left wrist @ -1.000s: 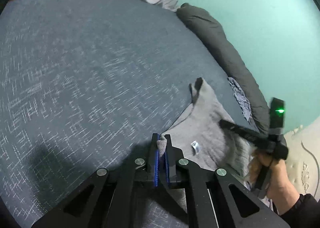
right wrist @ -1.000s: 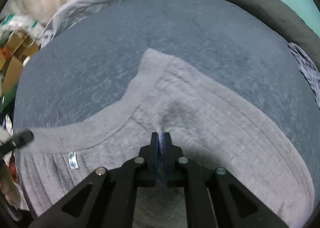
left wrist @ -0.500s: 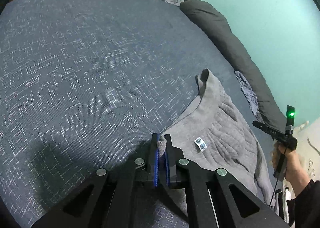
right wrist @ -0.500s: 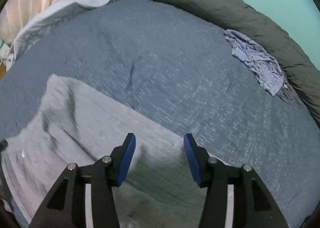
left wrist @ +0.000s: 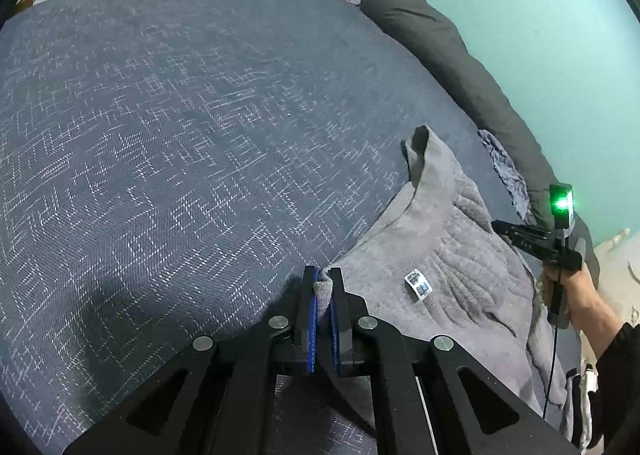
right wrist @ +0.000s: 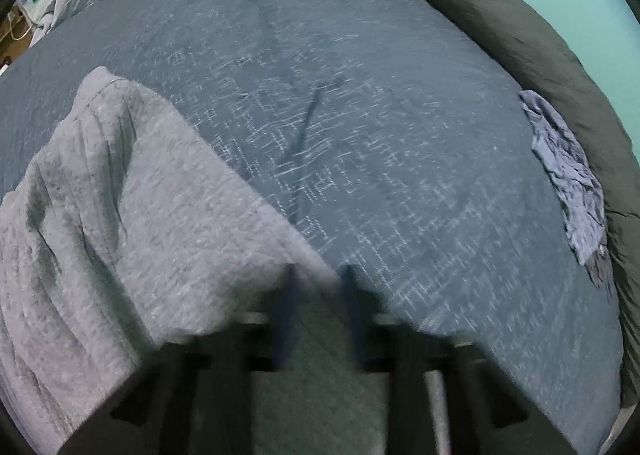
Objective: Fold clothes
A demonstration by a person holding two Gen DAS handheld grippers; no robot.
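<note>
1. A bed with a dark blue woven cover (left wrist: 200, 135) fills both views. A teal wall (left wrist: 520, 15) stands behind it, and a dark rolled duvet (left wrist: 460, 55) runs along the bed's far edge from 12 to 3 o'clock.
2. The grey garment (left wrist: 440, 247) lies spread on the cover at 4 o'clock in the left wrist view, with its white label (left wrist: 419, 284) facing up.
3. The left tongs (left wrist: 323, 283) are clenched on the garment's near edge. A small fold of grey cloth is pinched between the blue pads at 6 o'clock.
4. The right tongs (left wrist: 498, 225) are held by a hand (left wrist: 560, 287) at 3 o'clock in that view. They point down at the garment's far side, well apart from the left tongs.
5. In the right wrist view the right tongs (right wrist: 320, 279) are blurred. They have just been closing, and the garment's edge lies between the fingers and is gripped there. The rest of the garment spreads away toward 9 o'clock.
6. A crumpled blue-grey cloth (right wrist: 568, 175) lies against the duvet at 3 o'clock, well apart from the garment.
</note>
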